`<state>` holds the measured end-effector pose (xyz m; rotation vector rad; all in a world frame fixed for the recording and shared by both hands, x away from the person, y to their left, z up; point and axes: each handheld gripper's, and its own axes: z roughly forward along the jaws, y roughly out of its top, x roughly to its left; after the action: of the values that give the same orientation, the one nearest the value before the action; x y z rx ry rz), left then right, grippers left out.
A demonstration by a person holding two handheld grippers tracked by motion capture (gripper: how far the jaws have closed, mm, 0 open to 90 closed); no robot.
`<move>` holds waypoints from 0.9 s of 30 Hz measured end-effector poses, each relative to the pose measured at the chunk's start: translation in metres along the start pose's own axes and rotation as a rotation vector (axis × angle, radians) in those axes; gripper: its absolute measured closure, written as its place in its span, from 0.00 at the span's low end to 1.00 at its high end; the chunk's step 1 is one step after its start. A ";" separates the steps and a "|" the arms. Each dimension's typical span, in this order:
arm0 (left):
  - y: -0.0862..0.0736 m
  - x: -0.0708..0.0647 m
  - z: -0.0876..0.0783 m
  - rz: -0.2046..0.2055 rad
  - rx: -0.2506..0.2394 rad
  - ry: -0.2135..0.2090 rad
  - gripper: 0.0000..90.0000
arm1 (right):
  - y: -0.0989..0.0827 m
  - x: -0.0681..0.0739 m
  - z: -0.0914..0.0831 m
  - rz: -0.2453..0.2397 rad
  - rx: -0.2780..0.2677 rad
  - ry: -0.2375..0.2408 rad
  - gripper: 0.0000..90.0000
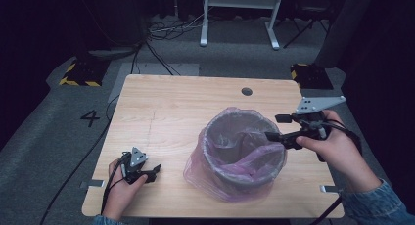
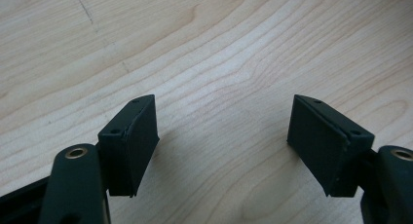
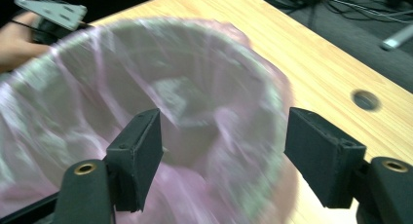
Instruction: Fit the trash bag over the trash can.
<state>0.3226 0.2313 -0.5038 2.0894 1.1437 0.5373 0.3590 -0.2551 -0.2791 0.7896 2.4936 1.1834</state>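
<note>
With the bin sitting mid-desk and its pink liner draped loose over the rim, looks like the bag-fitting step. Right gripper hovering at the rim's right edge, fingers released with nothing between them; left gripper parked on the wood, fingers spread too. Next up, probably (blurry close-up) pinching the liner edge and tugging it snug.

High view: looking forward and down over the whole table.
Left gripper view: pointing close down at bare tabletop.
Right gripper view: facing the lined bin closely, sharing it with the high view.
</note>
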 end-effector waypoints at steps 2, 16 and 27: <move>-0.001 0.002 -0.001 -0.015 0.003 -0.002 0.29 | -0.010 -0.005 -0.007 0.012 -0.001 -0.029 0.34; -0.004 0.004 -0.003 -0.052 0.006 -0.006 0.29 | -0.081 -0.028 -0.035 0.104 -0.027 -0.118 0.32; -0.004 0.004 -0.003 -0.053 0.007 -0.012 0.28 | -0.140 -0.040 -0.022 0.138 0.011 -0.182 0.31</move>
<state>0.3205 0.2374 -0.5046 2.0593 1.1921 0.4963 0.3309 -0.3646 -0.3739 1.0378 2.3315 1.0883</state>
